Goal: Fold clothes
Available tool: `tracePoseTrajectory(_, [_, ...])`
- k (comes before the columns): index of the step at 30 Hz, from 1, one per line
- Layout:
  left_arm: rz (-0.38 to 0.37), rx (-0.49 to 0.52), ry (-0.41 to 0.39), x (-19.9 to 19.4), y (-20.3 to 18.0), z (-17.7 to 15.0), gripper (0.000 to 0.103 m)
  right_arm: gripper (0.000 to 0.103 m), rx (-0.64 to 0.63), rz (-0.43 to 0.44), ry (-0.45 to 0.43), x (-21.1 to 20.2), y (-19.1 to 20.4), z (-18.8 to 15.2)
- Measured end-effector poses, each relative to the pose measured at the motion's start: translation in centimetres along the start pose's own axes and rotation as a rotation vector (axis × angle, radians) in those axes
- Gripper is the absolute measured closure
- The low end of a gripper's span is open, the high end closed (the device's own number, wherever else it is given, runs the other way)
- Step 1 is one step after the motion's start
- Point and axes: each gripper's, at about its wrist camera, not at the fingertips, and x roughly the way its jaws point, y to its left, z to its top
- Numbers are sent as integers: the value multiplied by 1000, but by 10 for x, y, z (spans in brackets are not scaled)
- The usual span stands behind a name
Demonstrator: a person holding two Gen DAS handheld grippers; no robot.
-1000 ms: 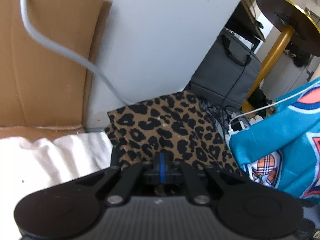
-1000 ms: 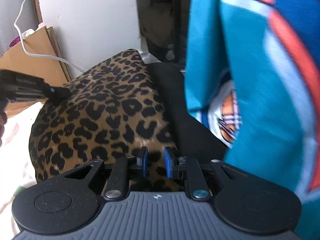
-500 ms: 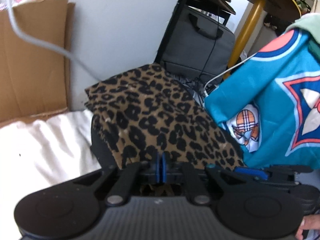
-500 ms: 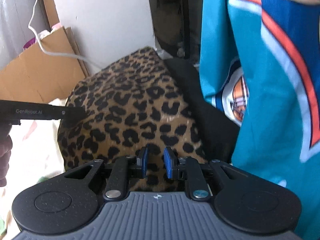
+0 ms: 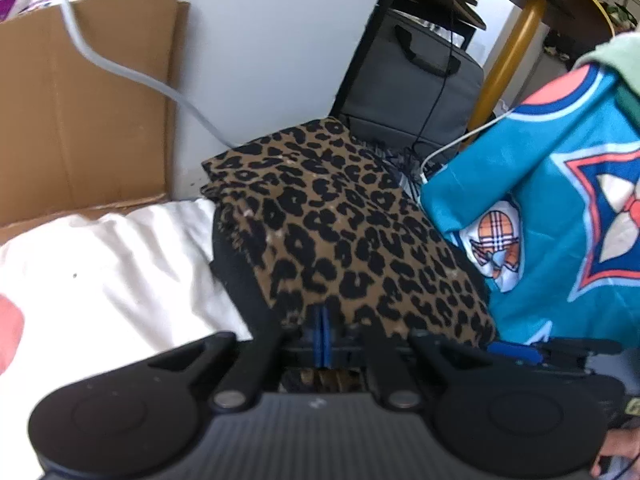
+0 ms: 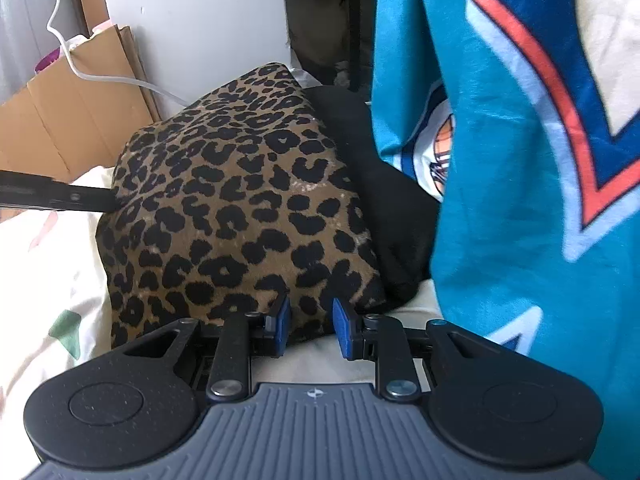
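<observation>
So the left gripper (image 5: 322,330) has its blue pads pressed together on the near edge of the leopard-print garment (image 5: 344,240), which lies folded just ahead of it on top of something black (image 6: 384,208). The right gripper (image 6: 308,322) has its fingers apart with nothing between them, parked right at the near edge of the same garment, the cloth just in front of the gap.

What could go wrong: only one side is pinched, so if the left one pulls or lifts now, the fold will probably drag crooked or flop open. The fabric looks thin and slippery-ish, so it could also slide out of a shallow pinch. And the big teal jersey (image 6: 520,160) hangs close to the right of the right gripper, so those open fingers could easily snag it instead.

Surface is a bed with a white sheet (image 5: 100,264), soft and rumpled, so nothing lies flat. Beyond the garment there's a white wall, a cardboard box (image 5: 80,100), a white cable (image 5: 120,68), a grey bag (image 5: 408,76) and a round table on a yellow post (image 5: 508,56).
</observation>
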Motion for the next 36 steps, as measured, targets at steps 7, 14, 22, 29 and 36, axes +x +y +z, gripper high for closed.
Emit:
tracePoseTrajectory(7, [37,-53,3,-49,-8,8,47,56,38,10,3,-23,6,8])
tracePoseTrajectory(14, [75,-92,19,-91,-23,23,14,12,28,9,27,-56,25,27])
tracePoseTrajectory(22, [118,-133,68,-131,-36,33,1,3,84,6,94,-98,42,53])
tracePoseTrajectory(29, [181,-139,138,-168,-41,44,1,1,97,4,138,-132,62,74])
tracePoseTrajectory(36, [199,-153,153,-213,-48,56,0,1,90,-1,162,-170,89,99])
